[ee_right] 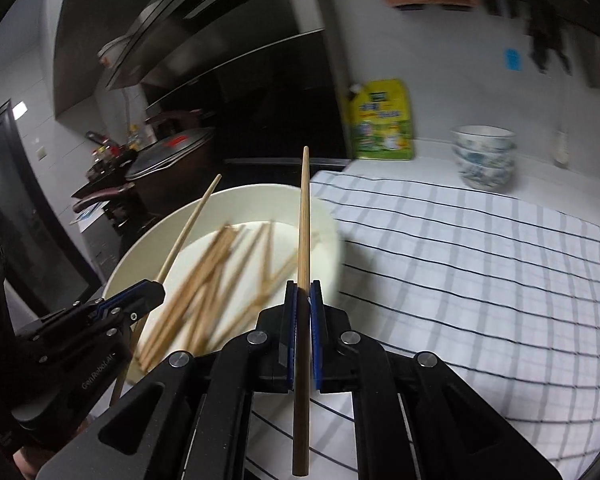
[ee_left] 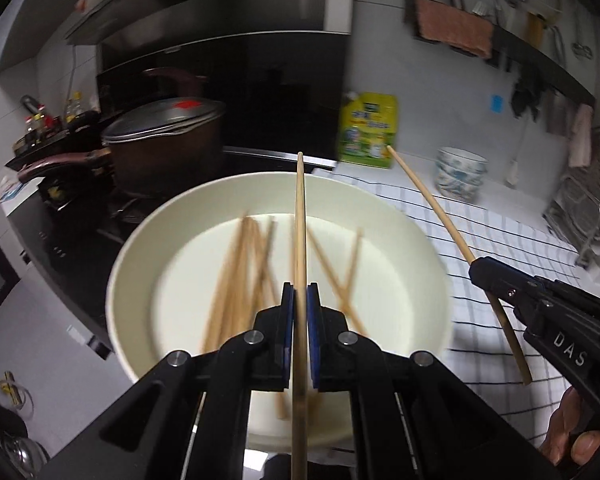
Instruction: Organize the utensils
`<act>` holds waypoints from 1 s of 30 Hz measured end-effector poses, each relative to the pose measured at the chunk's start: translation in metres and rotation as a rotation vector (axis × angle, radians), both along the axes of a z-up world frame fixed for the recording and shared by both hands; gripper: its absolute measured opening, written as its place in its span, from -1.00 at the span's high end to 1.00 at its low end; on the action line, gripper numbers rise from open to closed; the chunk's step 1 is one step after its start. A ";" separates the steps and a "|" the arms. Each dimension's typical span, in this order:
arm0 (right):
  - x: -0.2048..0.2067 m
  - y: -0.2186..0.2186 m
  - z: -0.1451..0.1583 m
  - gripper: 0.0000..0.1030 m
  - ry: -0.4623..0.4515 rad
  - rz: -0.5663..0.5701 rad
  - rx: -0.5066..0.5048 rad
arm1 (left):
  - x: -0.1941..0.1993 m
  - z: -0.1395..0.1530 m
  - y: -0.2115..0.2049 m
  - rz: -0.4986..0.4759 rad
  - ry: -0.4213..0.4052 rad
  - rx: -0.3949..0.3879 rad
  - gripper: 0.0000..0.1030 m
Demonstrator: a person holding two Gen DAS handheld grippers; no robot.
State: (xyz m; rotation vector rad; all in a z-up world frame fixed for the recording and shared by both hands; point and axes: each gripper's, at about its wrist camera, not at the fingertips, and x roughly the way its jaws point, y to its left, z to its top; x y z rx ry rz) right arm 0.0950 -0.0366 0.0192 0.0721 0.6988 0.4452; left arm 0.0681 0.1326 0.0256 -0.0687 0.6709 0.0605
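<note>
Chopsticks of pale wood are the matter: one is clamped in the left gripper [ee_left: 300, 300], its long axis running straight ahead between the closed blue pads, and a second wooden chopstick [ee_right: 303, 264] is clamped likewise in the right gripper [ee_right: 304, 300]. Both are held above a wide cream round basin [ee_left: 148, 240], where the loose remaining chopsticks [ee_left: 244, 280] lie crossed, nearer the left gripper. To the right a white black-checked cloth [ee_right: 480, 264] is spread over the counter. Beyond, stacked patterned bowls [ee_right: 485, 160], a yellow-green pouch [ee_right: 384, 120] and a lidded dark pot [ee_left: 168, 136] are seen.
</note>
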 end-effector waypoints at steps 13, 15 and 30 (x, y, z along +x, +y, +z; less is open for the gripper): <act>0.040 0.072 -0.022 0.87 0.077 0.077 -0.058 | 0.032 -0.016 0.040 0.059 0.058 -0.005 0.83; 0.039 0.069 -0.023 0.85 0.071 0.062 -0.060 | 0.030 -0.017 0.042 0.065 0.066 -0.018 0.62; 0.005 0.044 -0.009 0.47 0.008 -0.001 -0.043 | 0.002 0.001 0.045 0.126 0.004 0.009 -0.53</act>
